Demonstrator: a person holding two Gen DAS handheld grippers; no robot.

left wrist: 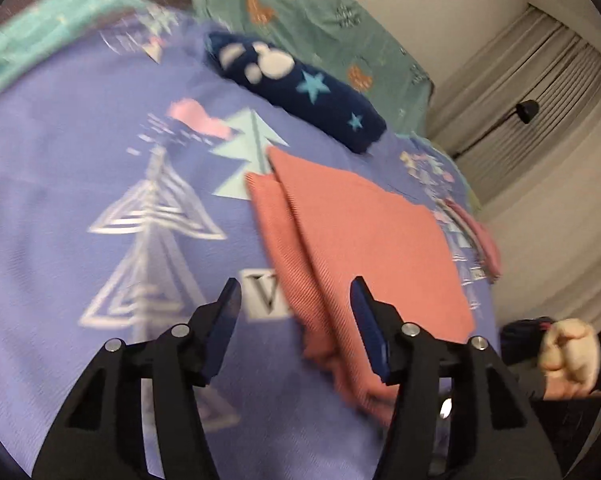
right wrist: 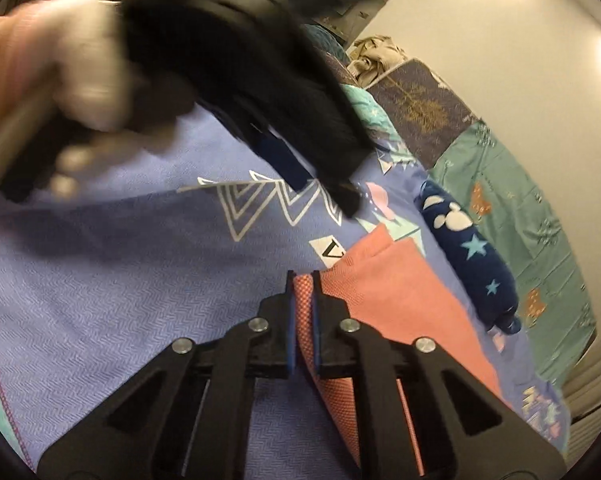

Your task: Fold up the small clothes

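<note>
Mostly blurred: left hand-held gripper (left wrist: 294, 300) jaws apart, empty; right hand-held gripper (right wrist: 303, 280) clamps pink cloth (right wrist: 400, 304) edge.

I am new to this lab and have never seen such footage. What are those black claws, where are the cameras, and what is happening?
A person holds a two-finger gripper in each hand; each carries a wide-angle camera looking along its fingers. One picture is from the left gripper, whose jaws stand open over the cloth. The other is from the right gripper, shut on an edge of the salmon-pink garment. That garment lies on a lilac bedspread printed with trees, beside a rolled navy cloth with stars. The blurred black shape in the right view is the other gripper.
</note>
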